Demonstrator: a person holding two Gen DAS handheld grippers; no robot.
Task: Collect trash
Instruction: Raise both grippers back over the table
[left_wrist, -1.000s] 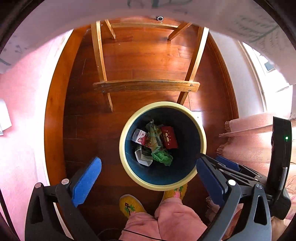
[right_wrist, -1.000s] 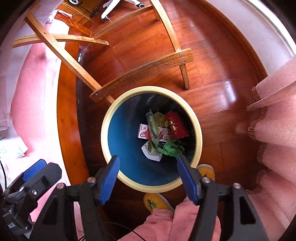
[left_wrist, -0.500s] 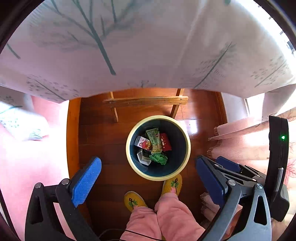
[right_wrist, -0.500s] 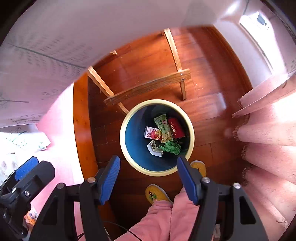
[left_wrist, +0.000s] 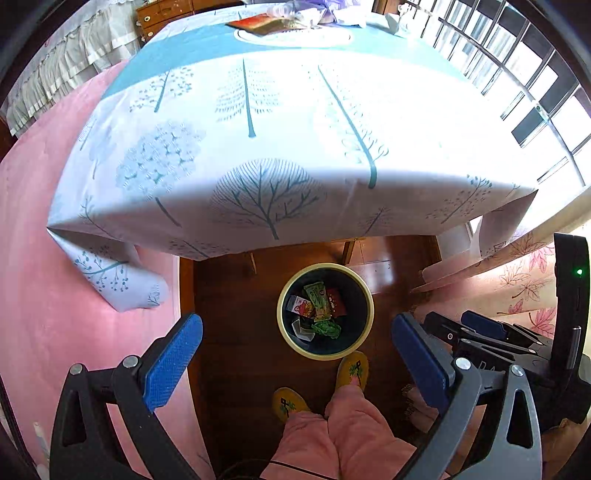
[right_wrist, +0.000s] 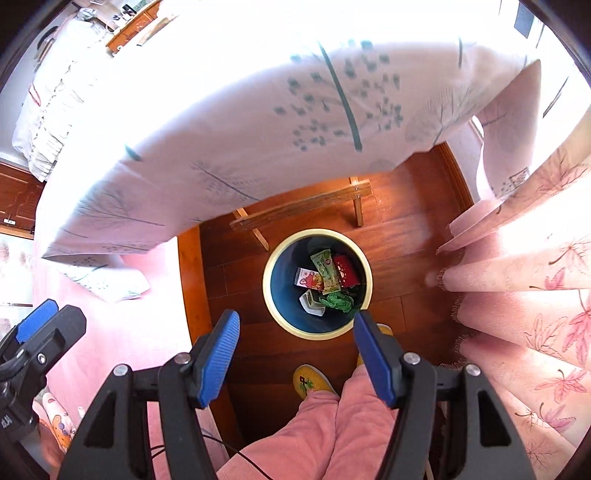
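Both grippers, left gripper (left_wrist: 295, 360) and right gripper (right_wrist: 295, 356), have risen well above the bin (left_wrist: 325, 352), jaws released and empty. Wrappers (right_wrist: 327, 275) lie inside the bin; further trash (left_wrist: 258, 22) on the table (left_wrist: 258, 129) is now in view, probably the next pickup.

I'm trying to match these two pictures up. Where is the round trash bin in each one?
Left wrist view: the trash bin stands on the wooden floor, lower centre, just right of the middle, below the tablecloth's edge.
Right wrist view: the trash bin sits at the centre, just above the blue gripper pads.
Shared landmark: the yellow slipper right below the bin in both views.
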